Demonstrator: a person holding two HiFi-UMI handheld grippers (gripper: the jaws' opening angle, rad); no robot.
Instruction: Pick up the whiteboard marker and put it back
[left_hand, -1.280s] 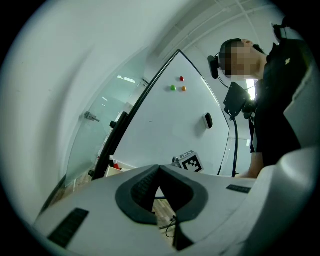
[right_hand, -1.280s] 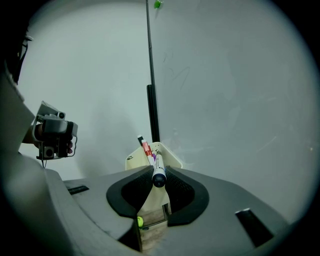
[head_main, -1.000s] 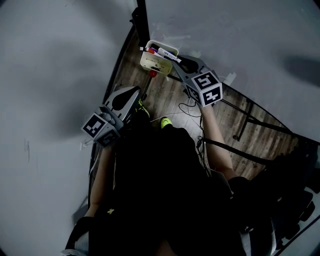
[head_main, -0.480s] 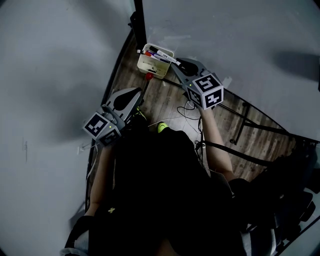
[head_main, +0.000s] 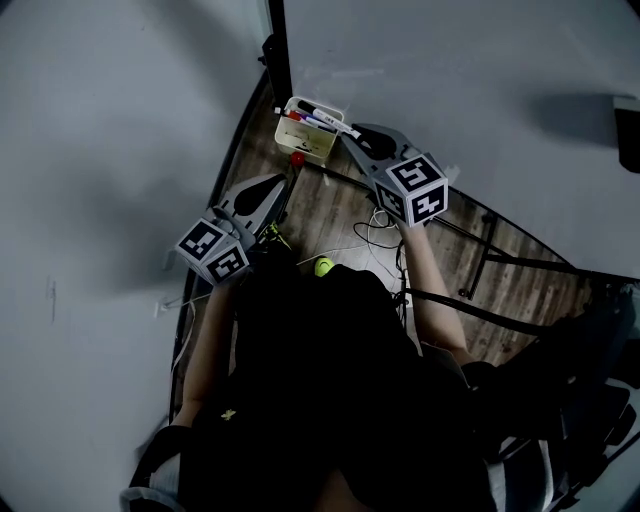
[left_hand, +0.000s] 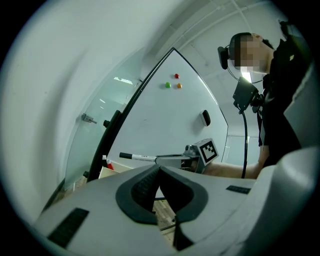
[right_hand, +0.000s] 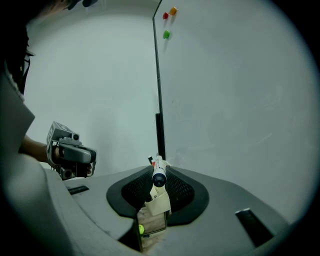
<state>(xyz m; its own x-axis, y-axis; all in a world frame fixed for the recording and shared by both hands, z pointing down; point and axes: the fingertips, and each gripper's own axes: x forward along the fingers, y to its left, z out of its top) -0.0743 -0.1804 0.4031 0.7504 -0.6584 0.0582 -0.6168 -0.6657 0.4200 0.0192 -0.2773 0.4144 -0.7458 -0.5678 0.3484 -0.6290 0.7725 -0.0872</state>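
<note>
A white whiteboard marker (head_main: 326, 122) with a dark cap lies across the top of a cream marker holder (head_main: 300, 137) that has other markers in it. My right gripper (head_main: 347, 136) is shut on this marker. In the right gripper view the marker (right_hand: 159, 173) points away between the pads, with the holder (right_hand: 158, 204) below it. The left gripper (head_main: 262, 192) hangs lower left, apart from the holder, jaws shut and empty. From the left gripper view the marker (left_hand: 136, 157) sticks out level from the right gripper (left_hand: 159, 160).
A black stand pole (head_main: 279, 50) rises beside the holder, next to the whiteboard (left_hand: 165, 120), which carries coloured magnets (left_hand: 172, 85) and an eraser (left_hand: 205, 118). A red ball (head_main: 297, 158), a yellow-green ball (head_main: 323, 266) and loose cables (head_main: 377, 232) lie on the wood floor.
The right gripper has risen a little with the marker still in it. The left gripper has stayed in about the same place.
</note>
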